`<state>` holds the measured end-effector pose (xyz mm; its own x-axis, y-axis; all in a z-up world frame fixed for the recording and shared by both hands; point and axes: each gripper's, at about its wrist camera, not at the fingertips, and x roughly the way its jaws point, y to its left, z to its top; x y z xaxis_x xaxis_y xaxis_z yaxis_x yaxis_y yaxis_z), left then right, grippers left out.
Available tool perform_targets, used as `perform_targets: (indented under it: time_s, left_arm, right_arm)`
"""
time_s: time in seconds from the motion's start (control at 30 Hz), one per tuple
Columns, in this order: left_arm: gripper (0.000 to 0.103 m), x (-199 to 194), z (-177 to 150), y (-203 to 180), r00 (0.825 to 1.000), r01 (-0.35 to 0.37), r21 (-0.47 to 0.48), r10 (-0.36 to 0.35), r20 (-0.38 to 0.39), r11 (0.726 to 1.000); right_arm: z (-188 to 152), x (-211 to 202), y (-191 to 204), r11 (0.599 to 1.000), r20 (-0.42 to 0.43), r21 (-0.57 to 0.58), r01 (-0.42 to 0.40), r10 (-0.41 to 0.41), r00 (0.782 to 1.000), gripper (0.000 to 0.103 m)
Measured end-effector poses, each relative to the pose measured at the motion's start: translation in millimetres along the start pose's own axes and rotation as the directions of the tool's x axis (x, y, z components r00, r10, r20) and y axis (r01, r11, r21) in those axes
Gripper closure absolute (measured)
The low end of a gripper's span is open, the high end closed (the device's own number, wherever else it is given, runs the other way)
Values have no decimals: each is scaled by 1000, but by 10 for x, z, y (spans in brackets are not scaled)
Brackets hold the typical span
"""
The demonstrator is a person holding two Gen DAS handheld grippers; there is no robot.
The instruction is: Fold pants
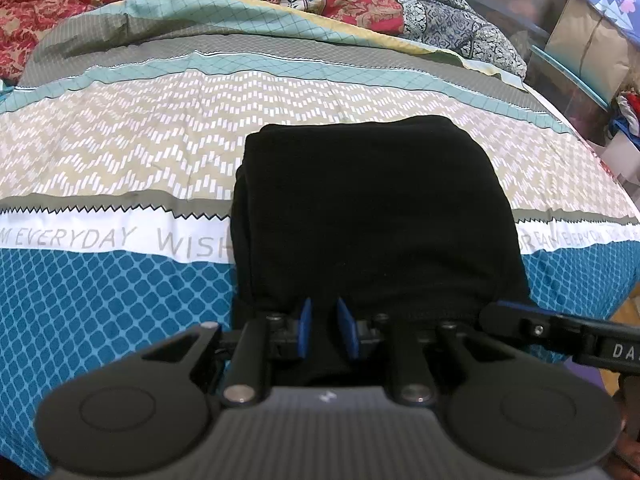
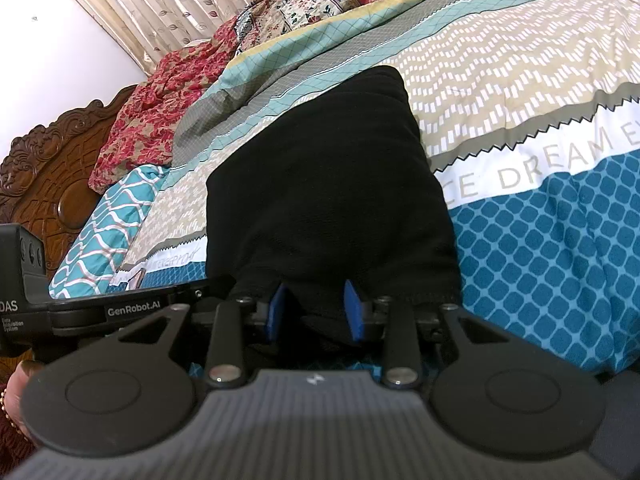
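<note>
the bed [image 1: 120, 152] carries the black pants [image 1: 372, 208], already a compact folded stack at its near edge. left hand-held gripper [image 1: 325, 326] and right hand-held gripper [image 2: 316, 308] each clench the near hem. judged step: final fold; next calls for carrying both corners forward together.

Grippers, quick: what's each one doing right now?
Left gripper: shut on the near edge of the black pants.
Right gripper: shut on a thicker bunch of that edge.
</note>
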<state>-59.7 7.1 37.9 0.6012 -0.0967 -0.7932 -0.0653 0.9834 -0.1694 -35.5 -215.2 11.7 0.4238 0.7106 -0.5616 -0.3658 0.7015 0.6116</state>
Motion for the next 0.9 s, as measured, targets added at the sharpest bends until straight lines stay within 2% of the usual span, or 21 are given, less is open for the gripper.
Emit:
perform_targets:
  time_s: [0.6,0.77,0.9]
  left_arm:
    - [85,8,-9,4,1000,6,-8,-6,1,1000]
    - [85,4,-11,-1,1000,8,-8,-8,3,1000]
    - [85,4,-15,19,1000,14,-15,-14,7,1000]
  right_arm:
    - [0,17,48,1000,13,-4,18,-18,1000,63]
    - [-13,17,99,1000,17,-18,19,-19,1000,55]
    - [-14,-21,158,999,38,-33,37,-35,999,51]
